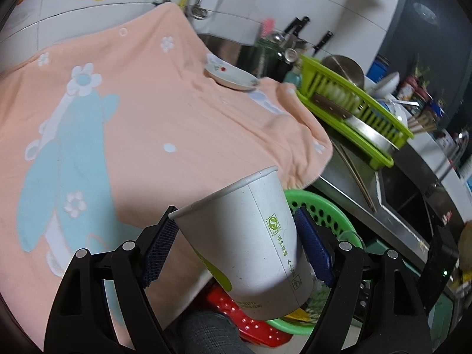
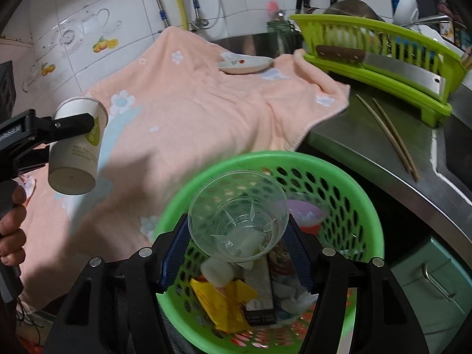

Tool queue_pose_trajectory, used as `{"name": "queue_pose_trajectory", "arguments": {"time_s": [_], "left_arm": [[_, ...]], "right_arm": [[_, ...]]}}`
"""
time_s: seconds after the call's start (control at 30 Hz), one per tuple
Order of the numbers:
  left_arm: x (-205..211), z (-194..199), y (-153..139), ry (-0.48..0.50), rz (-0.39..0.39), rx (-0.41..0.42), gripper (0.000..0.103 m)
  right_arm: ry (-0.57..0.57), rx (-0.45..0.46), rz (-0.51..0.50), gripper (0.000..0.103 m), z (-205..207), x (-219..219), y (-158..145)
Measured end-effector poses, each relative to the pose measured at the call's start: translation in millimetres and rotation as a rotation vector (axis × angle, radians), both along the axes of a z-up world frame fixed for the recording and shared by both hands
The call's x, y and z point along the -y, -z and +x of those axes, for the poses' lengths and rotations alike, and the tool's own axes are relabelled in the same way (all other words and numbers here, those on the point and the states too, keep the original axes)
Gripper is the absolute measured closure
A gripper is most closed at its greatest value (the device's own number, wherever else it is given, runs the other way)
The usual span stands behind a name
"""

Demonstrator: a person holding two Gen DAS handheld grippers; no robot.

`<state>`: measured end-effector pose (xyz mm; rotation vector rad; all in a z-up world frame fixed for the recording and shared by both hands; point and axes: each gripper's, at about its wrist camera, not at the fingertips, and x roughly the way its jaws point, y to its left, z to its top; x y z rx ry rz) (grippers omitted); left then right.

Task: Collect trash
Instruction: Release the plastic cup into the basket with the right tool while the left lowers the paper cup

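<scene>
1. Left gripper [image 1: 236, 244] clamps a white paper cup [image 1: 247, 244] between its 2 blue pads [image 1: 160, 246], cup tilted, rim toward the towel.
2. Seen from the right wrist, that paper cup [image 2: 77, 144] hangs above the peach towel [image 2: 191, 109], well left of the basket.
3. Right gripper [image 2: 237, 250] grips a clear plastic cup [image 2: 238, 215] by its sides, mouth facing the camera, directly over the green basket [image 2: 365, 206].
4. Basket holds trash: yellow wrappers [image 2: 221, 298], a white lump [image 2: 218, 271], a pink tub [image 2: 303, 212].
5. Saucer [image 2: 244, 64] sits on the towel's far edge.
6. 2 chopsticks [image 2: 386, 135] lie on the steel counter [image 2: 354, 147], beside the lime dish rack [image 2: 377, 67].
</scene>
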<state>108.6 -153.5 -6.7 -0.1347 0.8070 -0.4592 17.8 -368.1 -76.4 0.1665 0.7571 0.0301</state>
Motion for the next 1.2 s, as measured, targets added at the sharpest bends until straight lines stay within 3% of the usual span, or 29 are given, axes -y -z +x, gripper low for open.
{"name": "queue_pose_trajectory", "arguments": {"time_s": [0.37,1.07,1.2], "left_arm": [[30.3,-16.7,10.1,0.076,0.028,-0.012,0.025],[58.8,-22.5,27.7,0.150,0.065,-0.049,0.024],[61.7,-22.0,28.5,0.156,0.064,-0.055,0.024]], "right_arm": [[0.034,-0.013,-0.074,0.042,-17.4,4.3,6.3],[0.079,-0.046,-0.039,0.041,-26.8,20.9,19.8],[0.083,-0.042,-0.035,0.034,-27.5,22.5,20.4]]}}
